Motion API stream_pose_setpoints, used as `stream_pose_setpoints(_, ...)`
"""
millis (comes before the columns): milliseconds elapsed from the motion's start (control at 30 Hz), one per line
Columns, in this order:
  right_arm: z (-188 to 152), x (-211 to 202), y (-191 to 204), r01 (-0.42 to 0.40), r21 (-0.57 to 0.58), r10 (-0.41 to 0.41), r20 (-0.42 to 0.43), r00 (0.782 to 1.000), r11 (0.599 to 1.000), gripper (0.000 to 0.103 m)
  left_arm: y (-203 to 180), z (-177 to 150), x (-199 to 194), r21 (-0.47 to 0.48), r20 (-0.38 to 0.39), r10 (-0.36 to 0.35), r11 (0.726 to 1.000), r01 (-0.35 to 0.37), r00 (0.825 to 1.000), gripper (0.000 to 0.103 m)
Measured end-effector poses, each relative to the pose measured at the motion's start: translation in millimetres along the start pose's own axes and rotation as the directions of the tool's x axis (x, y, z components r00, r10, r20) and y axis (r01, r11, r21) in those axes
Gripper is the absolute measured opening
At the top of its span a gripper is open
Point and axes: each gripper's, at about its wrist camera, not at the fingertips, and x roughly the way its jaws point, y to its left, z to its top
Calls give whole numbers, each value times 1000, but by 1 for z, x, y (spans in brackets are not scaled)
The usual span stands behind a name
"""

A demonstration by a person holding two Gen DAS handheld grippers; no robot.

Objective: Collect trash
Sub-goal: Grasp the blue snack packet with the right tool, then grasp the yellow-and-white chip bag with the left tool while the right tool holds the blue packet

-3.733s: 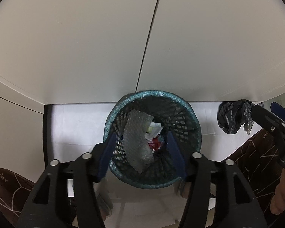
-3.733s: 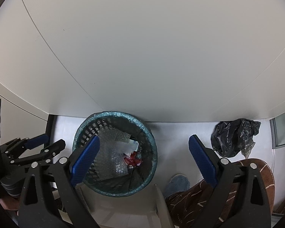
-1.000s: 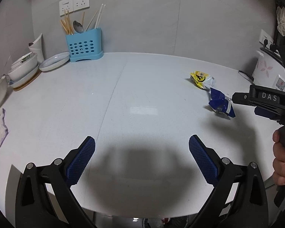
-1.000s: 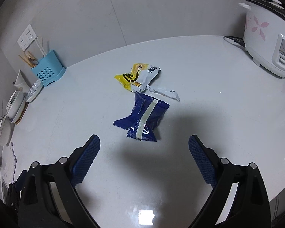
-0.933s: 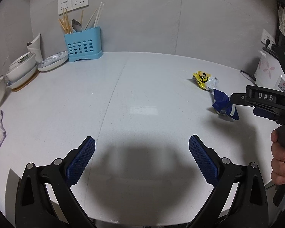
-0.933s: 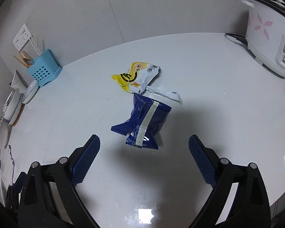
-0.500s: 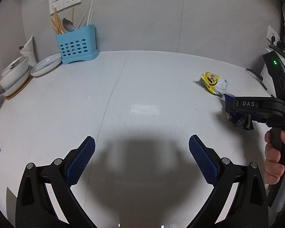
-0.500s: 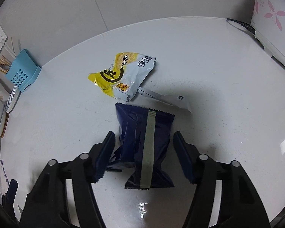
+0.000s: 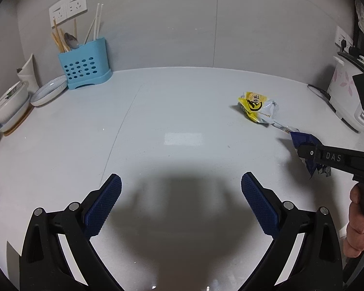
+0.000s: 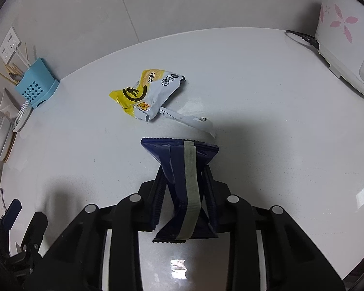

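A dark blue snack wrapper (image 10: 182,160) with a pale strip lies on the white counter (image 10: 267,92). My right gripper (image 10: 184,172) straddles its middle. The jaws are closing, and the pads pinch the wrapper so that its waist is squeezed narrow. In the left wrist view the same wrapper (image 9: 303,141) shows under the right gripper's black finger. Just beyond it lie a yellow and white snack bag (image 10: 145,92) and a thin white wrapper strip (image 10: 189,118). My left gripper (image 9: 181,179) hovers open over bare counter, with nothing between its fingers.
A blue cutlery holder (image 9: 85,68) with chopsticks stands at the back left, with plates and bowls (image 9: 48,94) beside it. A white rice cooker (image 10: 347,43) and its black cable (image 10: 301,37) sit at the right. A hand (image 9: 359,218) holds the right gripper's handle.
My right gripper came down over the blue wrapper and its jaws went from wide open to pinching it. The left gripper drifted sideways, still open.
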Motion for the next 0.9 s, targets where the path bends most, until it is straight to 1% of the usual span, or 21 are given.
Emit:
stream_pose_setpoints(67, -1, -9, -7, 1, -16, -1, 16, 1000, 1000, 29, -9, 6, 2, 8, 2, -2, 1000, 2, 1000, 97)
stream_pose_setpoints(200, 1, -25, -22, 19, -38, -17, 54, 998, 999, 28, -29, 23, 9, 15, 9, -33, 999, 33, 999, 97)
stream_pose_setpoints(267, 3, -32, -31, 32, -49, -28, 71, 997, 998, 28, -41, 33, 13, 34, 12, -45, 998, 44, 999, 97)
stream_pose_setpoints(333, 8, -38, -42, 42, -57, -37, 87, 996, 997, 28, -50, 44, 21, 46, 15, -49, 998, 49, 999, 97)
stream_pose_setpoints(433, 13, -42, -53, 52, -61, -46, 104, 994, 997, 28, -62, 62, 37, 43, 11, -74, 996, 73, 997, 97)
stream_pose_setpoints(567, 21, -40, -66, 58, -70, -50, 113, 992, 996, 28, -83, 83, 62, 59, -2, -88, 994, 88, 996, 97)
stream_pose_setpoints(733, 30, -30, -74, 62, -87, -52, 111, 992, 994, 28, -111, 100, 93, 72, -34, -119, 990, 122, 992, 97)
stream_pose_setpoints(900, 36, -22, -79, 54, -86, -45, 109, 993, 995, 28, -135, 108, 125, 100, -70, -106, 989, 112, 992, 97)
